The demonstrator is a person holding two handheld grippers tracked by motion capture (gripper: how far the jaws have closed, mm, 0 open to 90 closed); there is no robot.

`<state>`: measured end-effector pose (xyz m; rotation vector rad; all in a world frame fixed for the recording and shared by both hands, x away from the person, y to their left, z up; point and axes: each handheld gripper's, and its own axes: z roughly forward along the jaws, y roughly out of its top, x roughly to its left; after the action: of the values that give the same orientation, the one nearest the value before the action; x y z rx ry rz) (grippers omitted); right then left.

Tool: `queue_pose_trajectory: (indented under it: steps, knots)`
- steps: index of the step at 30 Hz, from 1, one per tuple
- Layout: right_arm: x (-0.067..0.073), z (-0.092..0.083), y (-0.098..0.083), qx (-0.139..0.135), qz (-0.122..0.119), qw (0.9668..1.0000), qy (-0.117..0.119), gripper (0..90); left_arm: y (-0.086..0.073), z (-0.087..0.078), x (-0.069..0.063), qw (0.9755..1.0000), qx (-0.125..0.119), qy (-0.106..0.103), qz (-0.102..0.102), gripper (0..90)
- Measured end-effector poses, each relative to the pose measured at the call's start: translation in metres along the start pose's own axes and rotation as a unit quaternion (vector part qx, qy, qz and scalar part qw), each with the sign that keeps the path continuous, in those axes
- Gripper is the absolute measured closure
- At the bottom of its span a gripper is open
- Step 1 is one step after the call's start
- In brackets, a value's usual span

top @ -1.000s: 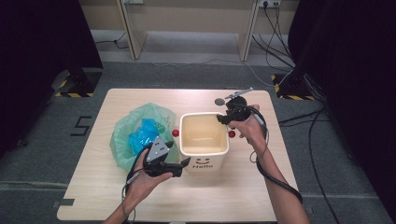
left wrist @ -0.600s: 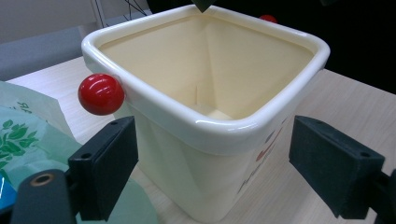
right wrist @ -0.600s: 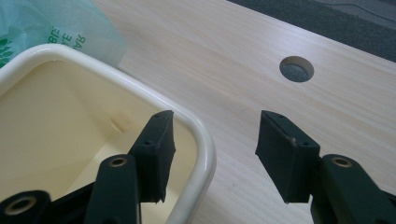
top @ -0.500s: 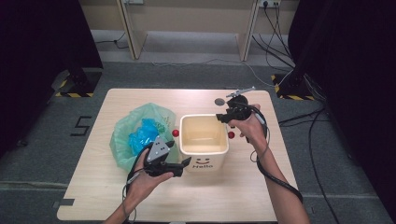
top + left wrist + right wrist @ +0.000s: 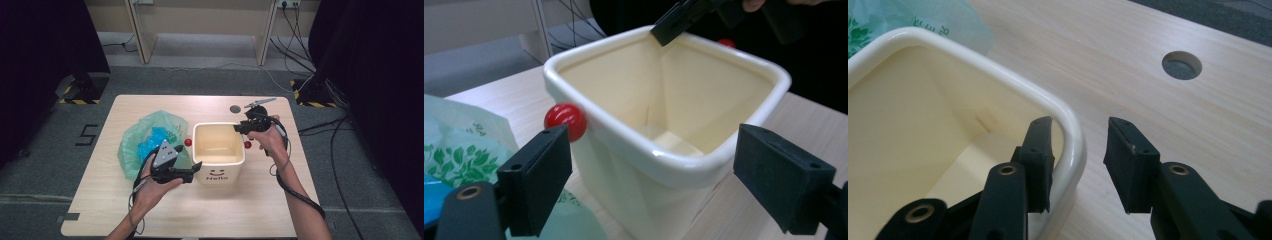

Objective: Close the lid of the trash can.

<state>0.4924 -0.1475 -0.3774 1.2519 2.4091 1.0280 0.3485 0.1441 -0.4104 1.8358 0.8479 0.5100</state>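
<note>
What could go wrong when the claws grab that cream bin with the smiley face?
1. The right claw straddles one corner of the bin's rim, one jaw inside and one outside. Its jaws have just been closing, yet the outer one looks clear of the wall, so a lift now might slip or tip the empty bin.
2. The left claw is open at the opposite side; swinging in, it might knock the red knob or snag the green plastic bag.

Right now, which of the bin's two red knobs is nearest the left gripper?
The red knob on the bin's bag-facing side, just beyond the left gripper; the other knob sits by the right gripper.
</note>
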Motion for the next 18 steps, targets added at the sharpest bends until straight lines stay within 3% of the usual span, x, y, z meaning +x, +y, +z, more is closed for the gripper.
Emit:
queue_pose_trajectory:
  steps: [6,11,18]
  knots:
    - [0.0006,-0.0010,-0.0056,0.007,-0.011,0.9999,-0.003,66.4,-0.0041,0.0050,0.0016,0.9999,0.007,0.009,0.005,14.8]
    - [-0.0034,-0.0024,-0.0074,-0.003,0.003,1.0000,0.001,64.0,-0.0033,0.0049,-0.0018,1.0000,0.003,-0.001,0.003,14.9]
    - [-0.0003,-0.0016,-0.0046,-0.007,-0.009,0.9999,0.000,64.8,-0.0043,0.0058,-0.0049,0.9999,0.006,-0.011,0.002,14.9]
